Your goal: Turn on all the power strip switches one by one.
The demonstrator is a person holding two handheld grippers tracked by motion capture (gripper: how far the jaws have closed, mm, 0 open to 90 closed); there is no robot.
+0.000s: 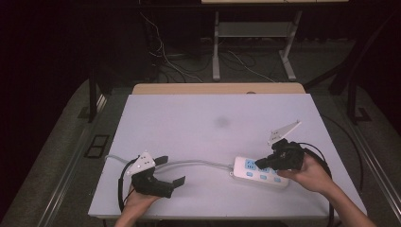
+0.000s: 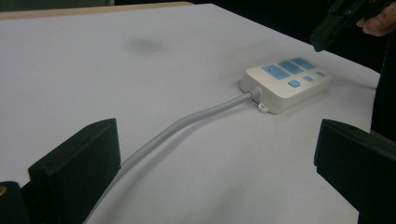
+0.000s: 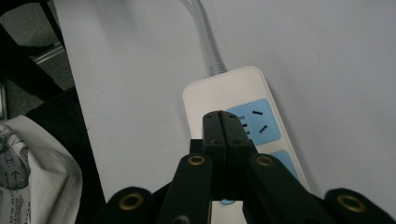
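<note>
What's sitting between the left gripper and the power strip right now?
In the left gripper view, the power strip's grey cable runs across bare white table from between the left gripper jaws to the power strip.

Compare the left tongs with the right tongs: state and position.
The left tongs are wide open; the right tongs are pressed shut, gripping nothing. The left tongs sit beside the grey cable, away from the power strip; the right tongs are poised over the strip's blue sockets. Both are black, hand-held and carry a grey plate.
</note>
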